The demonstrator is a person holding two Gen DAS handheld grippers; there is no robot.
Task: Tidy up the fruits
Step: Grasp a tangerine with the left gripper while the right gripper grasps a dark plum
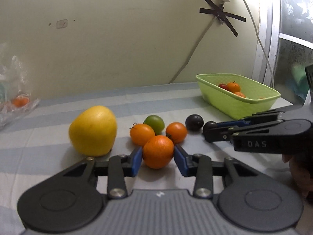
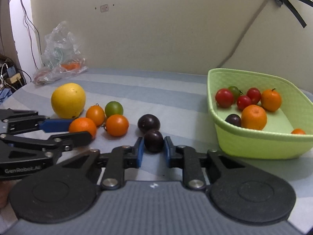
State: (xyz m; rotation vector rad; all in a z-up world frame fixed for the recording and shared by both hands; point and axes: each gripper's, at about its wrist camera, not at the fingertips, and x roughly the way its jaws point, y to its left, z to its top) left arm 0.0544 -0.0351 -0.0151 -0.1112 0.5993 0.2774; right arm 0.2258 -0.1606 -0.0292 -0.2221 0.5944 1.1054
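In the left wrist view my left gripper is shut on an orange that rests on the striped cloth, a blue pad against each side. The right wrist view shows my right gripper shut on a dark plum low on the cloth. A second plum lies just behind it. A large yellow citrus, a green fruit and two small oranges cluster beyond the held orange. The light green basket at the right holds red tomatoes, oranges and a plum.
A crumpled plastic bag with something orange inside lies at the back left by the wall. Both grippers sit side by side, the right gripper just right of the fruit cluster. Cables hang down the wall behind the basket.
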